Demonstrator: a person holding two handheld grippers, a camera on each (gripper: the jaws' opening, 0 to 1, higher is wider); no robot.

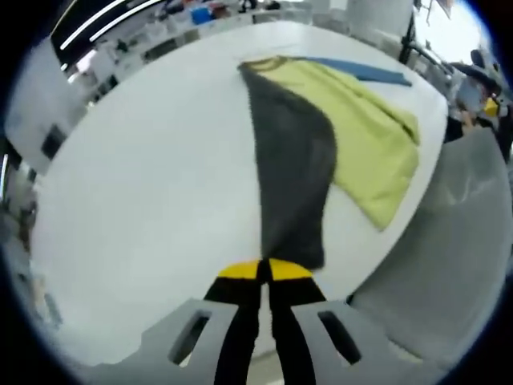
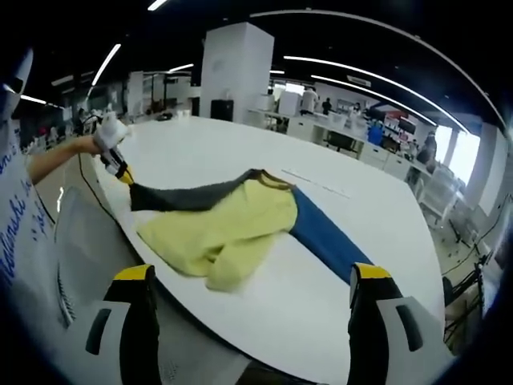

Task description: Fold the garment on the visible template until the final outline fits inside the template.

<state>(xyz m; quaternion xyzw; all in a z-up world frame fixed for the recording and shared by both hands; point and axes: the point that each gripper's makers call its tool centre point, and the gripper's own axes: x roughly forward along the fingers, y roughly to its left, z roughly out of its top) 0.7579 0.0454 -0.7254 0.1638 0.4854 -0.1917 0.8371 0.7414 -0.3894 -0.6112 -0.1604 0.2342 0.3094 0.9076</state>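
Note:
A garment lies on the white table (image 1: pixel 152 184): a yellow body (image 1: pixel 365 132), a grey sleeve (image 1: pixel 292 160) and a blue sleeve (image 1: pixel 365 72). My left gripper (image 1: pixel 264 269) is shut on the end of the grey sleeve, which stretches away from its yellow-tipped jaws. In the right gripper view the yellow body (image 2: pixel 228 228) is bunched near the table's near edge, with the blue sleeve (image 2: pixel 325 237) running right. The grey sleeve (image 2: pixel 188 195) is pulled left to the left gripper (image 2: pixel 120 171), held by a gloved hand. My right gripper (image 2: pixel 250 277) is open, its jaws wide apart with nothing between them.
A grey mesh chair back (image 1: pixel 449 241) stands at the table's edge beside the garment, and shows again as the chair back (image 2: pixel 84 241). A faint thin line (image 2: pixel 317 183) runs on the table beyond the collar. Desks, a white pillar (image 2: pixel 236 72) and people are in the background.

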